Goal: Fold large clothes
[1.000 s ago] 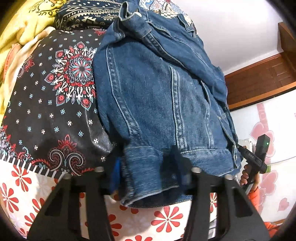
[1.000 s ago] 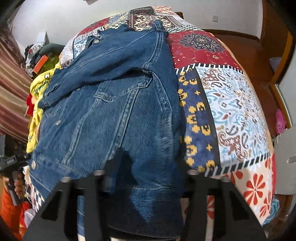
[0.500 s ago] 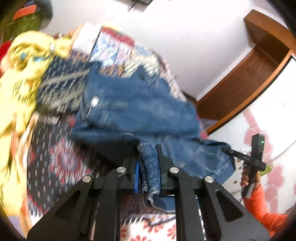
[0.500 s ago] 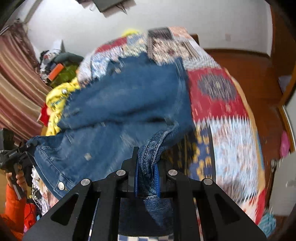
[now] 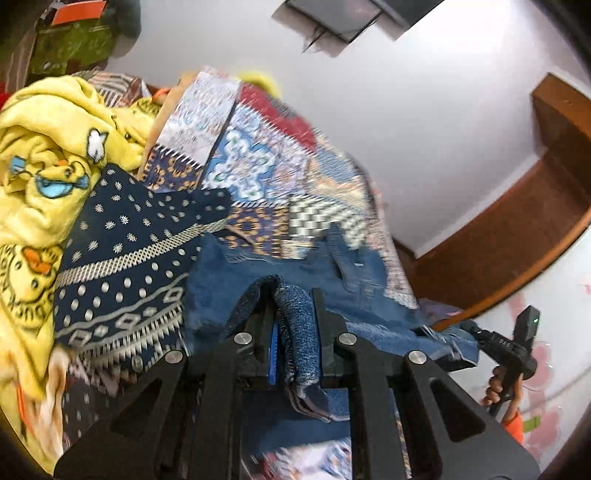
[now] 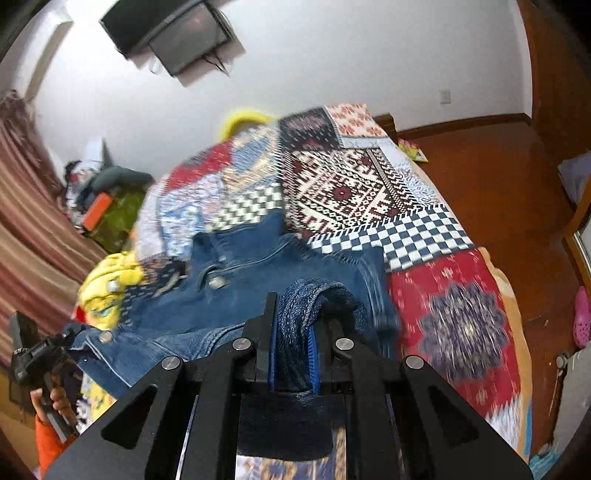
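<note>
A blue denim jacket (image 5: 362, 273) lies on a patchwork bedspread (image 5: 258, 173). My left gripper (image 5: 293, 302) is shut on a bunched fold of the jacket's hem, lifted above the bed. In the right wrist view the jacket (image 6: 236, 295) spreads ahead with its collar and buttons showing, on the bedspread (image 6: 354, 192). My right gripper (image 6: 295, 306) is shut on another fold of the hem. The denim between the two grippers hangs across, and the jacket's lower part is hidden under the grippers.
A yellow cartoon-print cloth (image 5: 44, 177) and a dark dotted cloth (image 5: 125, 258) lie left of the jacket. A wall TV (image 6: 177, 33) hangs above the bed head. Wooden floor (image 6: 491, 173) lies to the right. A striped curtain (image 6: 26, 221) and clutter stand left.
Both grippers closed on the jacket's hem and lifted it up and forward toward the collar. The views tilted up from the bed to the wall.
</note>
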Motion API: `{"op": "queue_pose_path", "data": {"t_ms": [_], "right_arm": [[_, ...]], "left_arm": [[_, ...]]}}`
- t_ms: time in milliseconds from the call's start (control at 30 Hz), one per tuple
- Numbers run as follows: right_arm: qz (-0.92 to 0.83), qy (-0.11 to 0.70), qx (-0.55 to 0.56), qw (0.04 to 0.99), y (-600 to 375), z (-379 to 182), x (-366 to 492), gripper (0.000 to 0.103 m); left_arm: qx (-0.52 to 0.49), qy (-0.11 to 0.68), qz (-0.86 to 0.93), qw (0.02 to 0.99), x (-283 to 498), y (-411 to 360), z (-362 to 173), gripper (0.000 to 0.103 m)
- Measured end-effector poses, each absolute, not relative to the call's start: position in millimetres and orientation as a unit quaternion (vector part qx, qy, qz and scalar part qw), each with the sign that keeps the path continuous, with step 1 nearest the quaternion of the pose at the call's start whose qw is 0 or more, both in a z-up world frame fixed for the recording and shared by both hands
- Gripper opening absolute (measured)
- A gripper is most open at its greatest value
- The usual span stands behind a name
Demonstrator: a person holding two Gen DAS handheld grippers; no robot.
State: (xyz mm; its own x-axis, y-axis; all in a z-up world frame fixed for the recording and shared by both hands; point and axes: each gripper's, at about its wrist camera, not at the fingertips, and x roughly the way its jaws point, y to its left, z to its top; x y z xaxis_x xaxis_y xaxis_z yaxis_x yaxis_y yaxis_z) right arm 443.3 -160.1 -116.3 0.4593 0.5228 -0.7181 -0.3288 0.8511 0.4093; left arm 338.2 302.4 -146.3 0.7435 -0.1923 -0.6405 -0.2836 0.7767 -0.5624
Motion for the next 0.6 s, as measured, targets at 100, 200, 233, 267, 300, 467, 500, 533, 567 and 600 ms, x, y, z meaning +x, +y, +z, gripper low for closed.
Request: {"op": "queue_pose_path", "data": {"t_ms": [100,200,233,267,300,467,500,533,567,600], "right_arm": [[0.232,0.481,0.084,0.841,-144,-144,471,0.012],[0.22,0.506,0.062,0.832,-135,-175,485,0.012],[0.218,0.511,0.055,0.83,-135,-185,487,0.012],[0.22,0.512,0.049,0.829,-135,-191,487,0.012],[0.224,0.512,0.045,0.828,-136,-194,486,0.012],[0.241,0.519,0.014,0.82,-140,-190,481,0.024],[0.239,0.522,0.01,0.819,-141,-188,481,0.026],[0.23,0.523,-0.001,0.821,-143,-182,478,0.035],[0.217,0.519,-0.013,0.827,-143,-179,478,0.051],[0.197,0.505,-0.034,0.839,-145,-171,473,0.056]], "left_arm": [[-0.312,0.395,0.047,0.863,362,304,-180,0.013],[-0.298,0.431,0.056,0.85,375,305,-212,0.014],[-0.293,0.438,0.055,0.848,377,305,-221,0.015],[-0.279,0.444,0.054,0.85,378,304,-227,0.017],[-0.267,0.444,0.051,0.854,377,302,-228,0.018],[-0.223,0.463,0.042,0.857,372,294,-216,0.02],[-0.211,0.469,0.044,0.856,369,290,-210,0.021],[-0.2,0.474,0.048,0.856,370,288,-205,0.027],[-0.168,0.478,0.063,0.86,366,282,-195,0.047],[-0.142,0.476,0.082,0.864,364,278,-187,0.059]]}}
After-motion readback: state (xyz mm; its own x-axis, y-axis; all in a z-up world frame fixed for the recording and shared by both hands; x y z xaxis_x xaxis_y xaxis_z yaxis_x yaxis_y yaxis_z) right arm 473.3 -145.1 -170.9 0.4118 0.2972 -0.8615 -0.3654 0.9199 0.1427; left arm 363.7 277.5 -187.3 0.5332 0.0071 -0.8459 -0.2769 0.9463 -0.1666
